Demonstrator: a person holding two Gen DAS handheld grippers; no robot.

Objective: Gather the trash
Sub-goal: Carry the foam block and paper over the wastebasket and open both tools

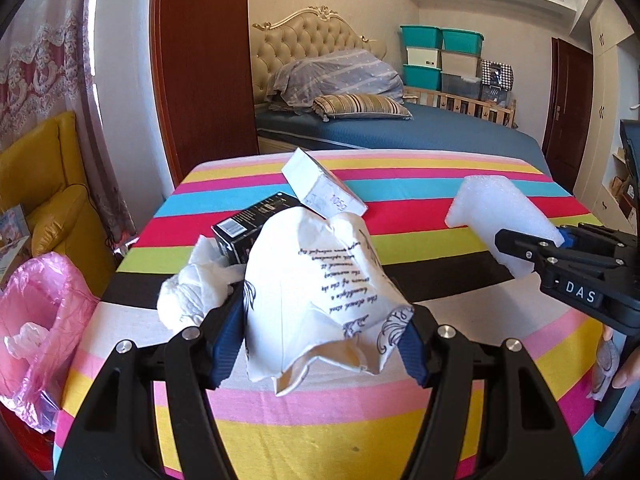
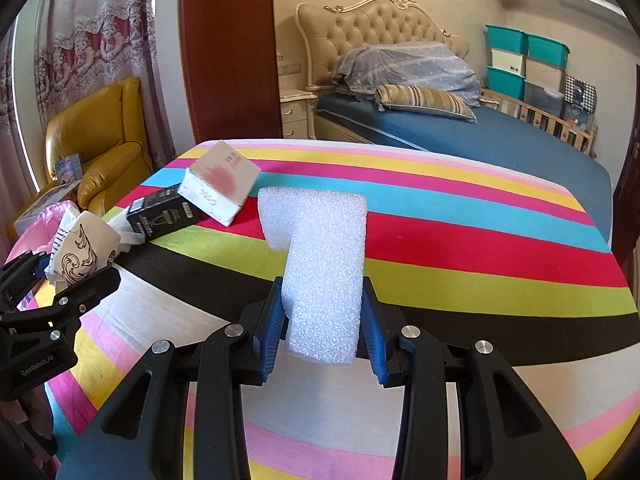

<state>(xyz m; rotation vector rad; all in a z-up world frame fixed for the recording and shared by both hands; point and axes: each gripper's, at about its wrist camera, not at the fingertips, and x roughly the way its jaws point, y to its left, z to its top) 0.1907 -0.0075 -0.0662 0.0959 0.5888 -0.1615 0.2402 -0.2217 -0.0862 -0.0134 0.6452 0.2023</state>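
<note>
Home bedroom. Bed with tufted beige leather headboard [image 2: 384, 36], blue sheet, striped pillow [image 2: 426, 102]; yellow leather armchair [image 2: 100, 140] by lace curtains [image 2: 92, 32]; stacked teal and white plastic storage bins [image 1: 440, 60]; dark wooden door [image 1: 566, 108].

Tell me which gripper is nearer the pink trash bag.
Left. The left gripper, shut on the crumpled paper bag, is at the table side beside the pink trash bag. The right gripper, holding the foam piece, sits farther across the table.
</note>
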